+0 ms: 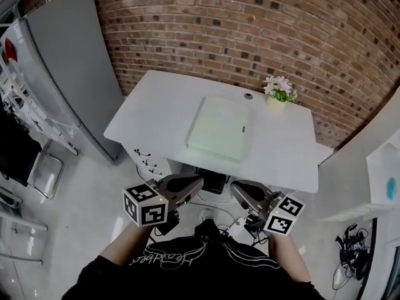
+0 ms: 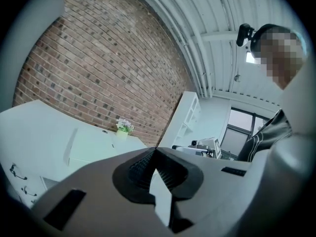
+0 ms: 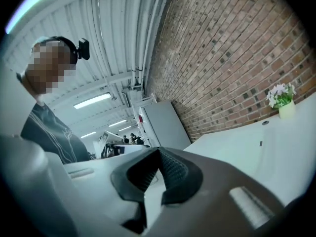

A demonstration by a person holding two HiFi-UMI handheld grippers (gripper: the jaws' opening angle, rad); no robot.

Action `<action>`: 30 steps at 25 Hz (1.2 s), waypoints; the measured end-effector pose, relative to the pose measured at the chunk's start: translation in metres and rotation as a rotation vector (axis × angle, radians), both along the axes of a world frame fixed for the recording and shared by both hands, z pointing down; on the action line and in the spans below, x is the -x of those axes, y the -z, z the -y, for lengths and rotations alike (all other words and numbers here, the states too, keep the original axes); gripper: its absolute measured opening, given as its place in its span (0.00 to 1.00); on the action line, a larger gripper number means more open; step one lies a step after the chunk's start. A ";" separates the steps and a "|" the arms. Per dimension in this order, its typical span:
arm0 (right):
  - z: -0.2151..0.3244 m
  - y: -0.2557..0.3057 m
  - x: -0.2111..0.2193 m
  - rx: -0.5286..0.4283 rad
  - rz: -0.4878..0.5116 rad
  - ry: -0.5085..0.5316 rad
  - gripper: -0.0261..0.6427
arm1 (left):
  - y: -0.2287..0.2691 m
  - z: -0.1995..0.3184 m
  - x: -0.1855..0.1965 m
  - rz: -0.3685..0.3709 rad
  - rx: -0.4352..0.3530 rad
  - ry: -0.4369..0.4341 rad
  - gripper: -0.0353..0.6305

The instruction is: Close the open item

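Observation:
A flat pale green case [image 1: 220, 129] lies in the middle of the white desk [image 1: 156, 102], its lid down flat as far as the head view shows. It shows again as a pale slab [image 2: 91, 147] in the left gripper view. Both grippers hang near my body, short of the desk's front edge and well apart from the case. My left gripper [image 1: 197, 182] [image 2: 155, 149] has its jaws shut tip to tip on nothing. Beside it, my right gripper [image 1: 237, 187] [image 3: 159, 150] is also shut and holds nothing.
A small pot of flowers [image 1: 279, 91] stands at the desk's far right corner by the brick wall. A grey cabinet [image 1: 69, 67] stands at the left and a white shelf unit [image 1: 382, 174] at the right. Cables [image 1: 215, 216] lie on the floor under the desk.

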State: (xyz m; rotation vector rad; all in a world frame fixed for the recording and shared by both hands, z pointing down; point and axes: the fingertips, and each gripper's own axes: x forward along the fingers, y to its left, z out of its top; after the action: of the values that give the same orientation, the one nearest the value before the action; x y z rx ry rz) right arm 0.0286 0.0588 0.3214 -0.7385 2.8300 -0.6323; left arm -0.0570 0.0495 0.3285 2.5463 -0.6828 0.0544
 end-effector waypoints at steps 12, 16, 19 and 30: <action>-0.061 0.003 0.029 0.082 0.114 0.034 0.04 | 0.011 -0.063 0.013 -0.026 -0.030 -0.033 0.06; -0.077 -0.010 0.039 0.112 0.093 0.039 0.04 | 0.005 -0.075 0.014 -0.037 -0.023 -0.045 0.06; -0.083 -0.016 0.041 0.123 0.091 0.037 0.04 | -0.004 -0.080 0.013 -0.028 -0.016 -0.050 0.06; -0.093 -0.028 0.044 0.160 0.090 0.025 0.04 | -0.013 -0.093 0.016 -0.068 0.016 -0.050 0.06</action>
State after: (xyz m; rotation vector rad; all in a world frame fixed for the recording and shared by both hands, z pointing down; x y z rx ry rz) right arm -0.0155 0.1522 0.3496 -0.6813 2.7342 -0.8814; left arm -0.0734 0.1429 0.3417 2.5376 -0.5908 -0.0100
